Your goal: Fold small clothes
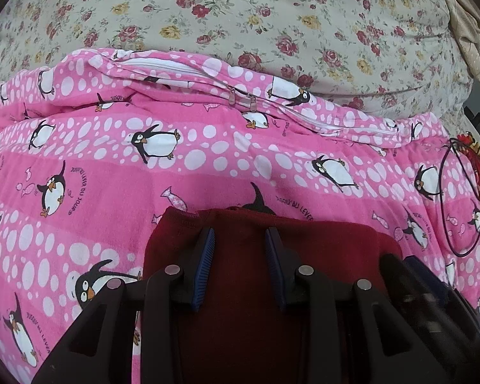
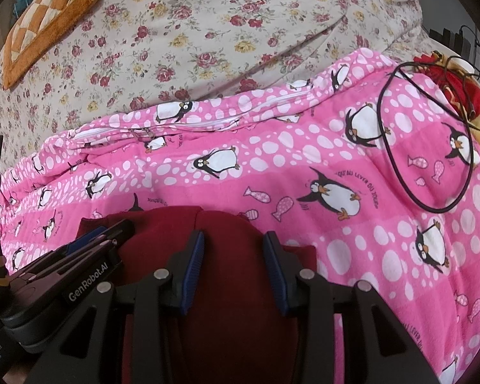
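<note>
Garment (image 1: 246,249) partly hidden beneath both tongs.

The left claw (image 2: 112,233) reads "GenRobot.AI"; the pink blanket (image 2: 304,147) reads "LEVER DU JOUR".

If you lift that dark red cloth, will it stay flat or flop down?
Probably flop. The red cloth already lies in soft rounded folds on the pink blanket, so it looks limp, not stiff. It seems thin and likely light. Its fuzzy-looking weave should not slip easily from the ribbed pads.
</note>
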`<state>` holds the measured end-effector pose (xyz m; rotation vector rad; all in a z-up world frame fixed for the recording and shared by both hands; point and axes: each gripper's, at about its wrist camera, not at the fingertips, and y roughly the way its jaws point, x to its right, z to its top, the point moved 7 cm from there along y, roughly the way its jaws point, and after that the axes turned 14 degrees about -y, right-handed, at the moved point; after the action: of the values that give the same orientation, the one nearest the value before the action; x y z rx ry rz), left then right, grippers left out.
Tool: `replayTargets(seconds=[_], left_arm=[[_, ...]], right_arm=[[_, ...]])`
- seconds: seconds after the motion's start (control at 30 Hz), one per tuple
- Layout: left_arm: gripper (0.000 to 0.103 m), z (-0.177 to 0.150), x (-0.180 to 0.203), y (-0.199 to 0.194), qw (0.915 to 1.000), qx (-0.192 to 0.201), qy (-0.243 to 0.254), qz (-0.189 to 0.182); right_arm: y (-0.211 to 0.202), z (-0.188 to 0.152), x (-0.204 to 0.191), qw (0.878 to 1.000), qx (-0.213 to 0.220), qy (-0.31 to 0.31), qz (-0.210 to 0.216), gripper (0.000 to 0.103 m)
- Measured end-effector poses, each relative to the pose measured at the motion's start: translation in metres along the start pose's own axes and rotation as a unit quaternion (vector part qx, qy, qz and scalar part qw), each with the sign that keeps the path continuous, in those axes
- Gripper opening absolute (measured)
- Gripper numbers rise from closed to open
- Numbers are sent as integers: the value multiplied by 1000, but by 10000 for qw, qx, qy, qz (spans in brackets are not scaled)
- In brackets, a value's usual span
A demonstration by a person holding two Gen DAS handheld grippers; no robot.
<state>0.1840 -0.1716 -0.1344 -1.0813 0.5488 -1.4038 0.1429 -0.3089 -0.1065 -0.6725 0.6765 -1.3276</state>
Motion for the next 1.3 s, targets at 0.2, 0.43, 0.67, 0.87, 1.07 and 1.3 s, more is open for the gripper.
replayTargets(seconds=[0.2, 0.43, 0.67, 0.87, 1.07, 1.3], left_arm=[[15, 15, -22, -49, 9964, -269, -92, -804], [47, -14, -74, -101, 9926, -56, 396, -1147], [52, -71, -55, -84, 9690, -865, 157, -2309], [64, -71, -51, -75, 9653, -774, 100, -2493], [64, -68, -55, -76, 9597, -900, -132, -2660], [63, -63, -56, -76, 9492, -976, -378, -2967]], right_arm=[[-77, 6, 46, 9829, 1384, 956, 744, 56], [-98, -34, 65, 9802, 1023, 366, 1654, 68], [-71, -63, 26, 9718, 439, -176, 2309, 79], [-49, -62, 24, 9574, 221, 190, 2874, 86], [-53, -73, 9, 9495, 63, -323, 3120, 74], [-51, -76, 10, 9495, 82, -299, 3121, 65]])
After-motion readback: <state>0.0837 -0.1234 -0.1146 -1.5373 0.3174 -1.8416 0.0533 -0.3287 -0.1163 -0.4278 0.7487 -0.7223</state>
